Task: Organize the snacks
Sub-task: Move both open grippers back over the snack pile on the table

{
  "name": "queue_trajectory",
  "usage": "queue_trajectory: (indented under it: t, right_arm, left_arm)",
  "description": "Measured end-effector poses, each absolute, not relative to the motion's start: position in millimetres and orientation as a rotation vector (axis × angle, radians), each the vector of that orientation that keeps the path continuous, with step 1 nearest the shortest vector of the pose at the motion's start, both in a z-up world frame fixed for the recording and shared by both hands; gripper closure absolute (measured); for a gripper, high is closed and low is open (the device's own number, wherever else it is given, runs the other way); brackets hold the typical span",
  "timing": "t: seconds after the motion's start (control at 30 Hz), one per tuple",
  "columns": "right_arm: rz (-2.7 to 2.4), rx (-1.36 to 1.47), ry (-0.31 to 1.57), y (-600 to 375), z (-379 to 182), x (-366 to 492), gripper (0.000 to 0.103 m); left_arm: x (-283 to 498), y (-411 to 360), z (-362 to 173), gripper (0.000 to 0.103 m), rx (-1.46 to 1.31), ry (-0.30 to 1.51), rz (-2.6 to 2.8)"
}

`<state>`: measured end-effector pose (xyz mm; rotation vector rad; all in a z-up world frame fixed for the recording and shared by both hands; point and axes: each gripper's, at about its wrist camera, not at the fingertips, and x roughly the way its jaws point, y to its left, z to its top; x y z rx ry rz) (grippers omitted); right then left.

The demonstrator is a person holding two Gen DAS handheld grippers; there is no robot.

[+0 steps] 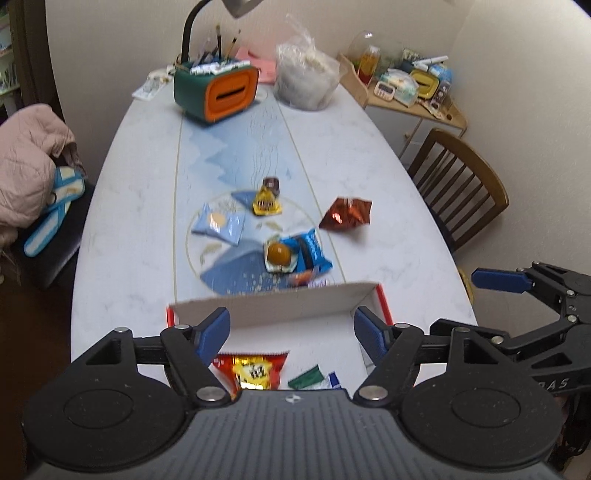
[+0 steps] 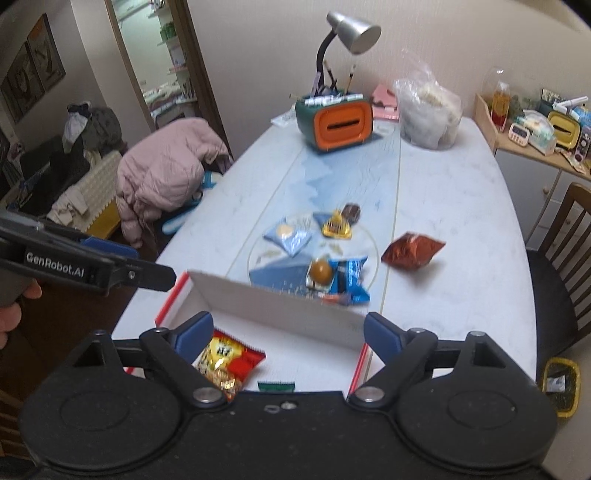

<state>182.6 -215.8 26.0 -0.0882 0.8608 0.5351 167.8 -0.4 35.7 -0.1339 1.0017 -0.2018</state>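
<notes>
While both grippers are hanging above the near end of the table [image 1: 129, 206], neither one is gripping anything: the left gripper [image 1: 291, 328] is standing with its blue pads wide apart and only air between them, and the right gripper [image 2: 288, 332] is likewise spread and empty. Both are sitting over an open white cardboard box [image 1: 280, 299] with red edges, which is resting at the near edge of the table. Inside the box a red and yellow snack packet [image 2: 229, 360] is lying toward the left side, with a green wrapper [image 2: 276, 386] just beside it; in the left wrist view a small blue and white wrapper [image 1: 334, 380] is showing next to the green one.

Beyond the far wall of the box, more snacks are lying loose on the blue central panel of the table. A blue cookie packet [image 2: 349, 277] is sitting just behind the box, with a clear pack holding a brown round sweet [image 2: 320, 271] resting against its left side. A light blue packet [image 2: 290, 234] is lying farther back to the left, and a yellow packet [image 2: 336, 225] is touching a small dark brown packet [image 2: 351, 212] behind it. A shiny red-brown bag [image 2: 412, 251] is lying apart to the right, on the white part of the tabletop.

At the far end an orange and green pen holder [image 2: 336, 123], a desk lamp [image 2: 351, 29] and a clear plastic bag [image 2: 428, 110] are standing. A pink jacket [image 2: 166, 177] is draped over a seat on the left
</notes>
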Motion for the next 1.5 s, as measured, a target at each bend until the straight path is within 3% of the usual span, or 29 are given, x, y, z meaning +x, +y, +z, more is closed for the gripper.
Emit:
queue_trajectory:
  t: [0.17,0.43,0.93,1.3,1.5]
  right_arm:
    - [0.524,-0.073,0.820,-222.4,41.5,199.9,0.004]
    - [0.508,-0.074,0.817,-228.3,42.6,245.6,0.001]
    - [0.535,-0.154,0.986,-216.2,-37.4,333.3,0.002]
    - [0.581,-0.196,1.131,-195.7,-111.0,379.7,0.007]
    - [0.630,-0.216,1.177,-190.2,-134.7,393.4,0.019]
  left_arm:
    - [181.6,-2.6,47.6,0.029,-0.136,0.960,-0.184]
    - [224.7,-9.4,48.5,0.025,-0.140,0.951,-0.136]
    - [328.4,9.5,-27.9,0.025,-0.222,1.117,0.031]
    - [394.8,39.2,-101.5,0.025,-0.413,1.224,0.191]
    - [424.2,50.0,-137.2,0.025,-0.557,1.253,0.254]
